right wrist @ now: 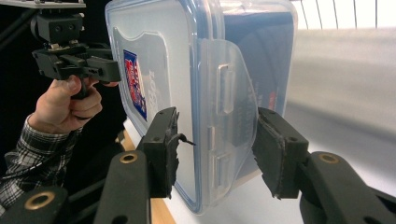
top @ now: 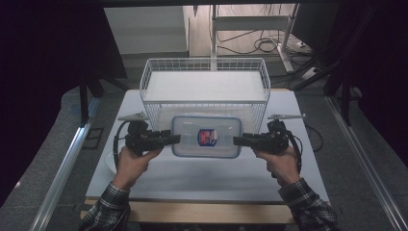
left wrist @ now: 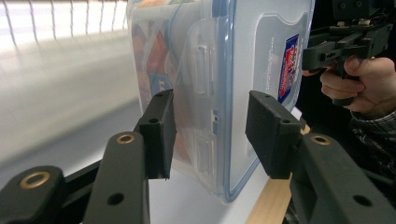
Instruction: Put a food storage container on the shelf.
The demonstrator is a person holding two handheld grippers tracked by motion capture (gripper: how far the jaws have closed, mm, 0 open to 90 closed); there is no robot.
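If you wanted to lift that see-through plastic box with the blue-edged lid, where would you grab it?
By its two short ends, one gripper from each side. The clear rectangular plastic container is wide and flat, so one grip would let it tip. Each end carries a flat latch flap, giving the fingers of the left gripper and right gripper lid and base to clamp, as they do now.

Box (left wrist: 219, 70) top cut off by frame edge.
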